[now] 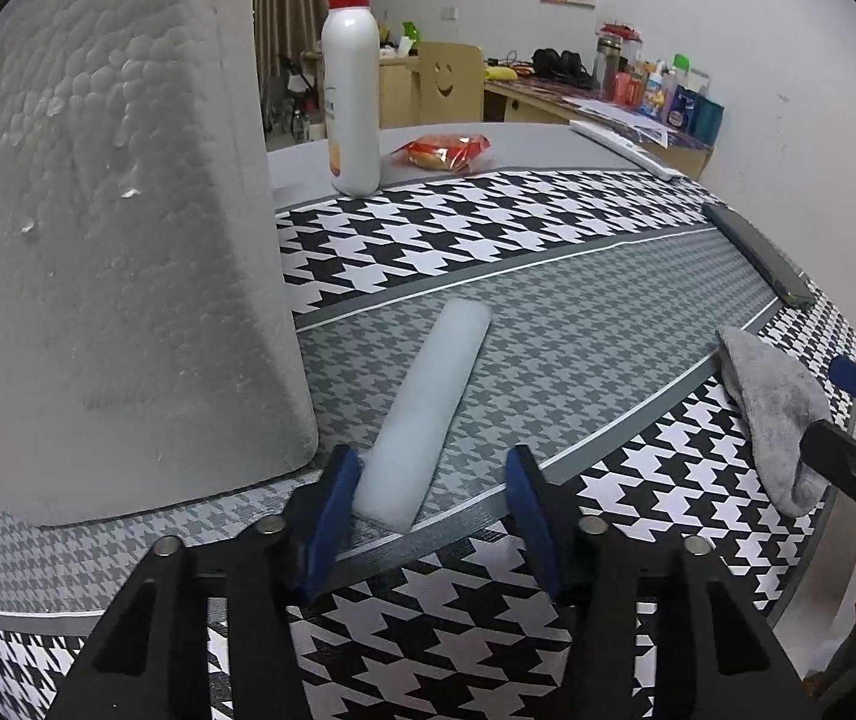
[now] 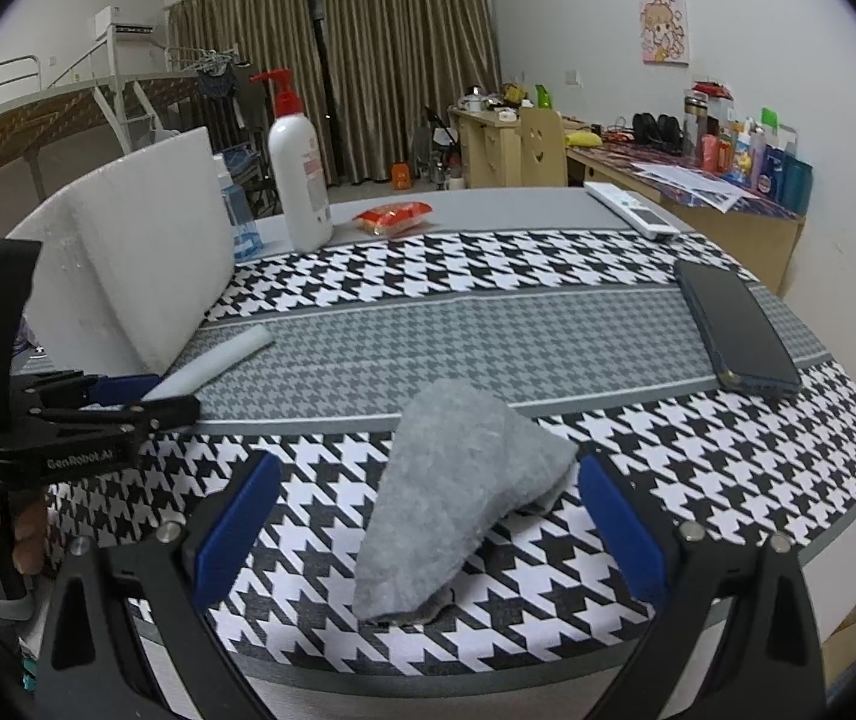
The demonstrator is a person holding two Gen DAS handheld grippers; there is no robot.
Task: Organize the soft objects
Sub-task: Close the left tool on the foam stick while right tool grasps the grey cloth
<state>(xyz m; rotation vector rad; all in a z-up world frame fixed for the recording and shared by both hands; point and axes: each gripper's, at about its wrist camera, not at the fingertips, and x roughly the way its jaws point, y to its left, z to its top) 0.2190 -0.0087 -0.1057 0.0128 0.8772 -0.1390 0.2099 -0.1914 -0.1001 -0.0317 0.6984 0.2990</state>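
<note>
A white foam strip [image 1: 425,414] lies on the houndstooth tablecloth [image 1: 548,324]. My left gripper [image 1: 431,510] is open, its blue pads on either side of the strip's near end, the left pad close to it. The strip also shows in the right wrist view [image 2: 221,357]. A folded grey cloth [image 2: 458,486] lies near the table's front edge. My right gripper [image 2: 428,522] is open with its pads astride the cloth, apart from it. The cloth [image 1: 779,414] and right gripper [image 1: 848,420] show at the right of the left wrist view.
A large white styrofoam block [image 1: 110,228] stands at the left, close to the strip. Behind are a white pump bottle [image 1: 350,102], a red snack packet [image 1: 443,150] and a white remote [image 2: 629,209]. A dark phone [image 2: 734,327] lies at the right.
</note>
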